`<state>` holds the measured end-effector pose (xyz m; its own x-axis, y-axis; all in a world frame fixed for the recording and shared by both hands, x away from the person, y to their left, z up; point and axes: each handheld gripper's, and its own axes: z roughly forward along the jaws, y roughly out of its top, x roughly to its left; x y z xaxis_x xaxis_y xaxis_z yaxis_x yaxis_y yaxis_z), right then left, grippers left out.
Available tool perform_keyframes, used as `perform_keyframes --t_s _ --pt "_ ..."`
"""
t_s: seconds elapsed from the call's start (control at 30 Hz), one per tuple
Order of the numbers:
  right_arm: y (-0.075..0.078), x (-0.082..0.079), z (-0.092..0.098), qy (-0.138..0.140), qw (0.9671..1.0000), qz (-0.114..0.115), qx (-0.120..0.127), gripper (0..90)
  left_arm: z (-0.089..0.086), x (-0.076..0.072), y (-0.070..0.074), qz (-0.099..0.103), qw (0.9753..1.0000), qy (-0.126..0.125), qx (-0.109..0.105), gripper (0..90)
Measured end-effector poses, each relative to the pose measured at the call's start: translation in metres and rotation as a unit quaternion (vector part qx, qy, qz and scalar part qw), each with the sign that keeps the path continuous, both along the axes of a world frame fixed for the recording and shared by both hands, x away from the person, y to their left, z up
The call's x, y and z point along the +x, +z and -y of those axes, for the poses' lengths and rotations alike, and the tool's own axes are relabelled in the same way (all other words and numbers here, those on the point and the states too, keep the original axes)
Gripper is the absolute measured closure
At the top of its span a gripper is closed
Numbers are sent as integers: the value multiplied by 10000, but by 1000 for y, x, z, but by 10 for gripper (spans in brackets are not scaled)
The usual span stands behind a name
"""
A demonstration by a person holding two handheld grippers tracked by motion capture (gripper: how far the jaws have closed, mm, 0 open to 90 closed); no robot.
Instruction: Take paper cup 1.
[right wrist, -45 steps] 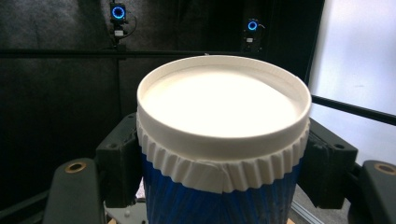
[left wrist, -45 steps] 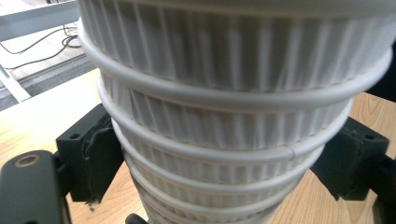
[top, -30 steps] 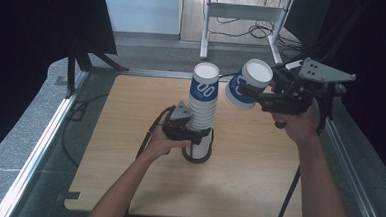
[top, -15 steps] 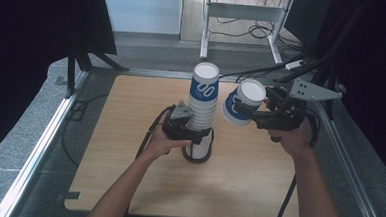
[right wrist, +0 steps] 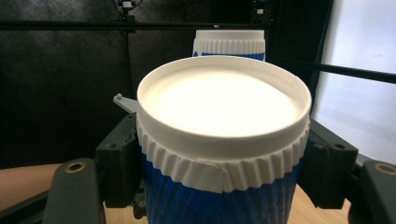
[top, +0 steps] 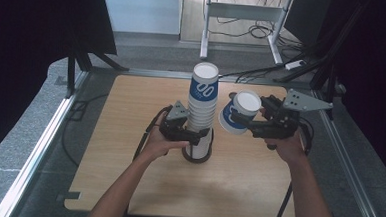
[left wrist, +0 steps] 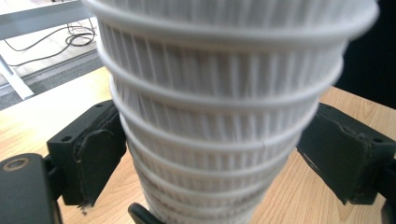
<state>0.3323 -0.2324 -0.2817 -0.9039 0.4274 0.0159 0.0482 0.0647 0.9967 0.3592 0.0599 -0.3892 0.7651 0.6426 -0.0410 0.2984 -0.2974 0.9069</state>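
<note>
While gripped, cup stack (top: 202, 109), cup (top: 239, 112).

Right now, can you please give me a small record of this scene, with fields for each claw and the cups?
Surface: wooden table
Stack: tall cup stack, upside down, upright near the table's middle
Left claw: jaws on both sides of the stack's lower part
Right claw: shut on a single cup, tilted, beside the stack, off the table
Single cup: blue and white, ribbed
</note>
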Motion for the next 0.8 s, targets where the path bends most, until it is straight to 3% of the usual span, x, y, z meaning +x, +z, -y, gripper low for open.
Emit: perform_keyframes --t_s 0.27,0.37,0.8 --pt "-14 -4 -1 54 10000 -53 53 268 -8 -10 -3 59 9999 57 77 87" --pt "-20 -5 -2 67 9999 -72 43 268 -11 -16 -6 173 9993 204 261 105" --pt "-40 -10 -13 216 9996 -190 0 267 -28 -41 -15 97 9998 169 48 133"
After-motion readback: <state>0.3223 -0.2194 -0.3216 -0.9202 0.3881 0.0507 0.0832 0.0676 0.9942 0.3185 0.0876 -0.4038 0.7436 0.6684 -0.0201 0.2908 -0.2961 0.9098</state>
